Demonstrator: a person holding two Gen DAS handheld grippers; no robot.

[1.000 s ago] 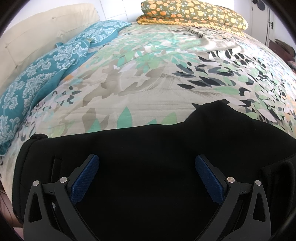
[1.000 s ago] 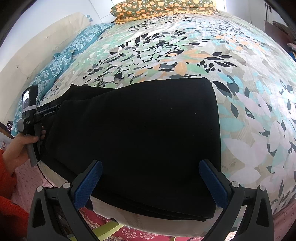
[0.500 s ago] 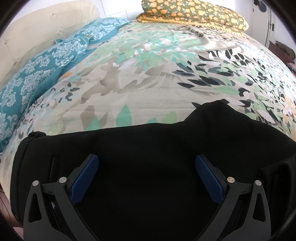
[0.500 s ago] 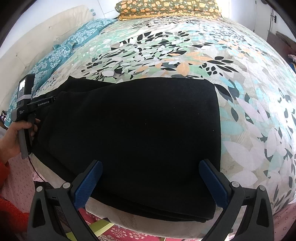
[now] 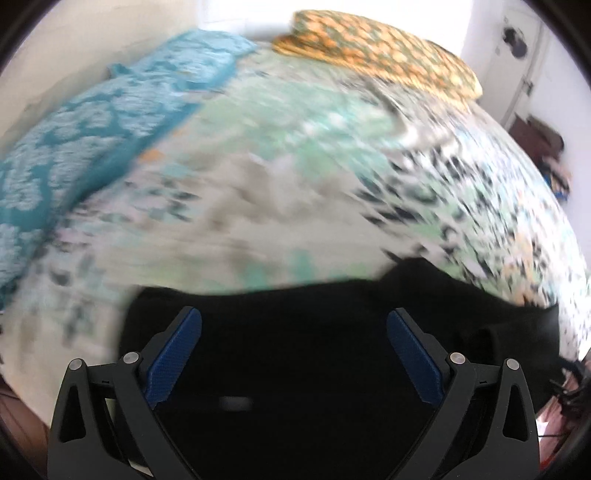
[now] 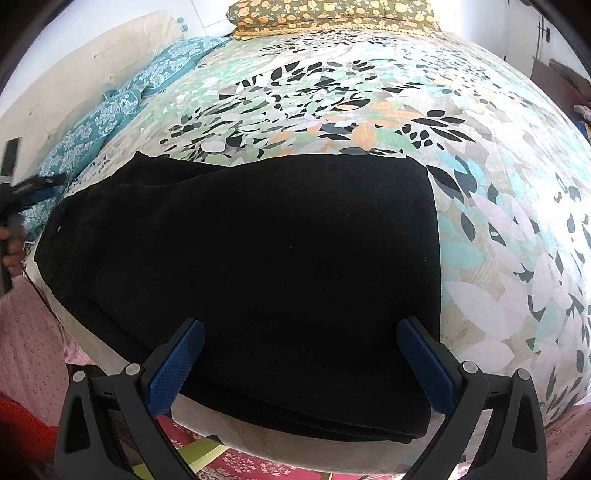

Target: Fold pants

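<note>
Pants: black, matte, of a soft thick knit, lying folded flat near the foot edge of the bed. They form a broad slab with a straight, squared right edge and a tapering left end; stacked layers show along the near edge, where the cloth slightly overhangs the mattress. The surface is smooth, with only shallow creases toward the left.

Bedspread: light cotton-like cloth printed with leaves in green, black, orange and pale grey, lying mostly flat. Teal pillows with a white damask print rest along the left side against a cream padded headboard. A cushion in an orange and olive floral print lies at the far end.

Right gripper: black plastic frame with blue ribbed pads, its fingers spread wide and holding nothing, poised over the near edge of the pants.

Left gripper: same build, fingers likewise set wide apart and empty, over the black cloth at the left end. Its view is heavily blurred, so fine detail of the bedspread cannot be read there. From the right camera, the left gripper appears at the far left as a blurred dark shape, with the person's hand on its handle.
</note>
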